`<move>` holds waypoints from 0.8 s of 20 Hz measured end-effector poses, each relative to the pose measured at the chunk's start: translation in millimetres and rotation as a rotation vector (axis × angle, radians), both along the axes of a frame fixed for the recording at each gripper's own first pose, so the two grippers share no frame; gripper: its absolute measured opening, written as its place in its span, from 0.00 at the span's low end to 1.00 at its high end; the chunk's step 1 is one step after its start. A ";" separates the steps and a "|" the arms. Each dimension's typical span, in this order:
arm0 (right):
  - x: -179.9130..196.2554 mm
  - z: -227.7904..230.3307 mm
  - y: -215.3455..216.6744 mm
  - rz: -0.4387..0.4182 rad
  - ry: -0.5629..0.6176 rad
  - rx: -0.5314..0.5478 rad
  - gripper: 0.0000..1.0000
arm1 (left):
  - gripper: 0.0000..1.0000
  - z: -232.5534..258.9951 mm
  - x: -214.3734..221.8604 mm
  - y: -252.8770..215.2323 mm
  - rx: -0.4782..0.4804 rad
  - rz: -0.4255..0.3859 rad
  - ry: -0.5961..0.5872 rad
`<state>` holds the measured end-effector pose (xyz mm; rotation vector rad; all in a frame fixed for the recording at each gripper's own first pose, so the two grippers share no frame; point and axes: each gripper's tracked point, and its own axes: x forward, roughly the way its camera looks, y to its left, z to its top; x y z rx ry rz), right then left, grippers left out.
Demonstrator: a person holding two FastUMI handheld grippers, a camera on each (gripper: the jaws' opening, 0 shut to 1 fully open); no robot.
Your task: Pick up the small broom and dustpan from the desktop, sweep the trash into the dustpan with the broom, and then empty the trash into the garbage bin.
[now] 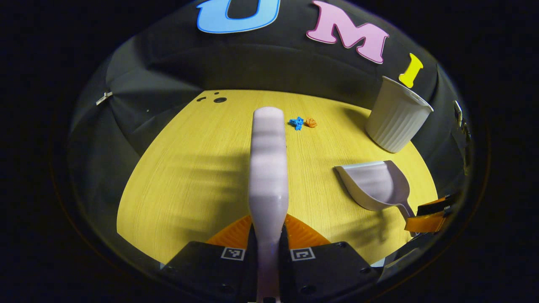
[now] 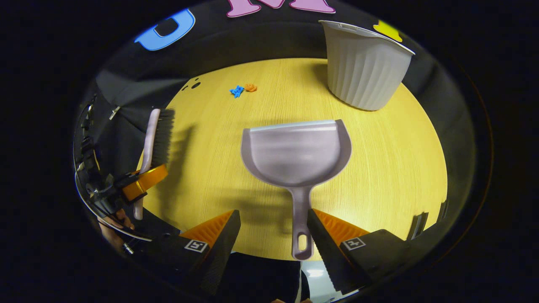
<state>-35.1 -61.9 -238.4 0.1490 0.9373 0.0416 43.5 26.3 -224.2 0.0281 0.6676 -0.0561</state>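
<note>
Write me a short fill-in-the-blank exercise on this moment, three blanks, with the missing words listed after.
1. The left claw is shut on the handle of the ____.
2. The right claw is open, with the handle of the ____ between its fingers.
3. The blue scrap and the orange scrap lie on the ____, outside the bin.

Missing words: broom; dustpan; table

Both views look forward over the desktop [image 1: 177, 176] toward the bin [image 1: 396, 122], left view farther left
</note>
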 end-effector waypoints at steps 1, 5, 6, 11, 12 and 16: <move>0.7 -3.4 0.9 -0.005 0.003 -0.005 0.99 | 0.25 1.2 -2.9 4.4 0.007 0.002 -0.008; 7.5 -23.5 -10.9 -0.061 0.038 -0.041 0.96 | 0.25 7.8 -18.5 8.8 0.001 -0.008 -0.028; 12.6 -24.6 -17.3 -0.078 0.033 -0.059 0.96 | 0.28 9.3 -20.3 7.4 -0.008 -0.014 -0.034; 28.0 -22.4 -36.2 -0.070 0.011 -0.165 0.96 | 0.25 25.6 -23.8 -3.6 -0.017 -0.052 -0.070; 29.1 -18.8 -37.0 -0.068 -0.001 -0.176 0.96 | 0.28 27.7 -21.2 -7.2 -0.006 -0.063 -0.077; 35.5 -11.5 -44.9 -0.077 -0.025 -0.203 0.98 | 0.24 34.7 -13.8 -19.9 -0.028 -0.086 -0.082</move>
